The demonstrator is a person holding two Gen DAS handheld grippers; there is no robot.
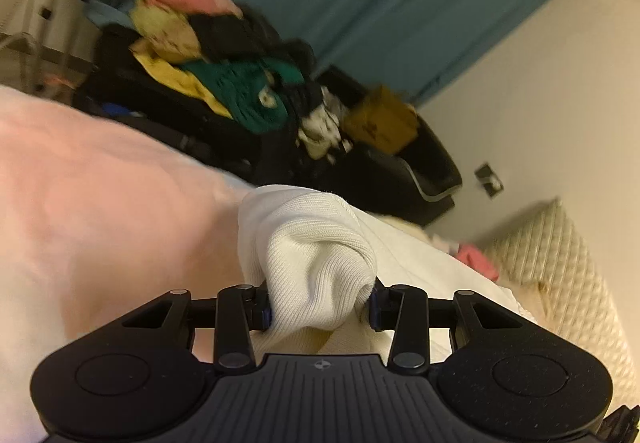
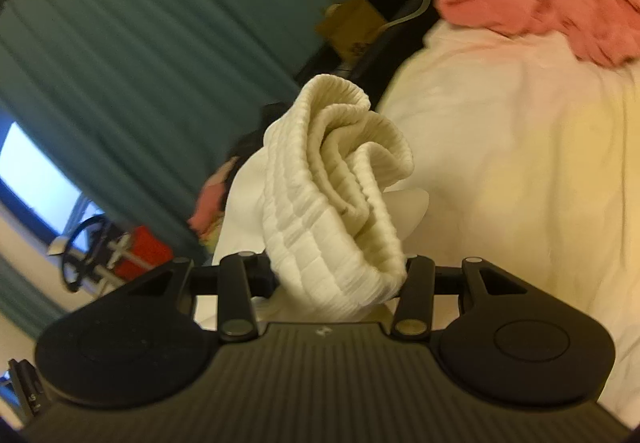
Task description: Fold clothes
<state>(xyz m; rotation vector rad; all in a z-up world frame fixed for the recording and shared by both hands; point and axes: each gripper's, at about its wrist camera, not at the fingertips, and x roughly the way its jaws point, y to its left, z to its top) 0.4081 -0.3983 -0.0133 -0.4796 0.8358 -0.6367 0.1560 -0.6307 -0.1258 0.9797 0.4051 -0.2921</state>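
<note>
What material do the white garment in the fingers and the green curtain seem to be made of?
The white garment looks like a ribbed knit, probably cotton, matte and soft: fine parallel ribs show where it bunches in both views. The green curtain looks like a thin woven cloth, matte, hanging in soft vertical folds; the blur leaves its fibre open.
</note>
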